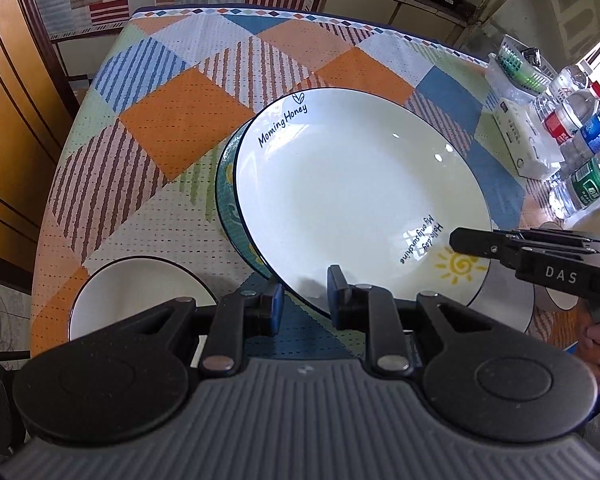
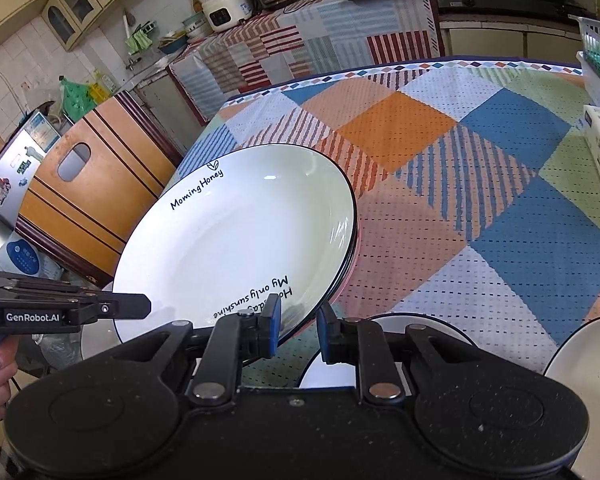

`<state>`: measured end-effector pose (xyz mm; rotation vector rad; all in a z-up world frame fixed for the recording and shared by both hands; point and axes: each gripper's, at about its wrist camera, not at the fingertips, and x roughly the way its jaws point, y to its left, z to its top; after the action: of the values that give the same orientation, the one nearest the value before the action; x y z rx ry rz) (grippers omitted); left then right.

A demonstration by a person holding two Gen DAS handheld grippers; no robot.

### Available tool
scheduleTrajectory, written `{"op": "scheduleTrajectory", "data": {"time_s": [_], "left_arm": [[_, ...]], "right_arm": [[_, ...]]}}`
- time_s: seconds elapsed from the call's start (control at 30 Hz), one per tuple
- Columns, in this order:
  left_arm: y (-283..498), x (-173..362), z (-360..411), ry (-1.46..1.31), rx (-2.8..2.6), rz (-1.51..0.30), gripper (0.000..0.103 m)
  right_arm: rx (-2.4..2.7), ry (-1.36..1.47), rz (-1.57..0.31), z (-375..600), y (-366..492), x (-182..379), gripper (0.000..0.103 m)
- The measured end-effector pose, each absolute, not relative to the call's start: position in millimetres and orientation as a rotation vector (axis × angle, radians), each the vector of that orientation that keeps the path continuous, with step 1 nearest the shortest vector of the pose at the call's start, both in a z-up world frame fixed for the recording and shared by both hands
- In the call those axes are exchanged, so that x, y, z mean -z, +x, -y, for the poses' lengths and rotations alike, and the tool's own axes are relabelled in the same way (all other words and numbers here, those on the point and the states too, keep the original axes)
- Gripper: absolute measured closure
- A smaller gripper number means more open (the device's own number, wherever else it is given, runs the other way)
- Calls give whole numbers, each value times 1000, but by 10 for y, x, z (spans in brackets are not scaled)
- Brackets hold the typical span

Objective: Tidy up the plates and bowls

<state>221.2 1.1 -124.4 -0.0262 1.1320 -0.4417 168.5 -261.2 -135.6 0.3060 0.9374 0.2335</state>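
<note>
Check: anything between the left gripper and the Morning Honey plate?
Nothing visible. The left gripper already straddles the near rim of the Morning Honey plate; the right gripper straddles its rim too.
</note>
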Motion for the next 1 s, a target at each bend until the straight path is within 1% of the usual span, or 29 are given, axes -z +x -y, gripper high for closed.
{"op": "scheduleTrajectory", "data": {"time_s": [0.3,0.37,0.4,0.47,0.53,0.63,0.73,0.87,0.93,1.0], "left_arm": [[2305,1380,8,-7,411,-1166,82],[2321,1394,25,25,400,-1149,80],[2343,1419,27,30,395,-1156,80],[2395,1458,20,-1,417,-1175,80],[2451,1506,12,-30,411,-1219,80],[2477,1568,-3,-18,398,-1216,80],[2500,1609,1,-5,387,-1218,80],[2530,1642,37,14,376,-1214,79],[2555,1668,57,19,367,-1224,78],[2573,1673,69,24,358,-1231,77]], "right_arm": [[-221,276,-979,2572,1787,1425,80],[-220,244,-973,2536,1776,1417,80],[-234,230,-959,2520,1761,1401,98],[-311,287,-945,2480,1780,1331,101],[-269,242,-964,2346,1825,1272,100],[-294,179,-984,2215,1878,1286,101],[-263,178,-1021,2213,1921,1346,101],[-243,146,-1022,2140,1888,1354,100],[-232,138,-1018,2109,1877,1352,97],[-220,113,-1017,2059,1865,1340,96]]}}
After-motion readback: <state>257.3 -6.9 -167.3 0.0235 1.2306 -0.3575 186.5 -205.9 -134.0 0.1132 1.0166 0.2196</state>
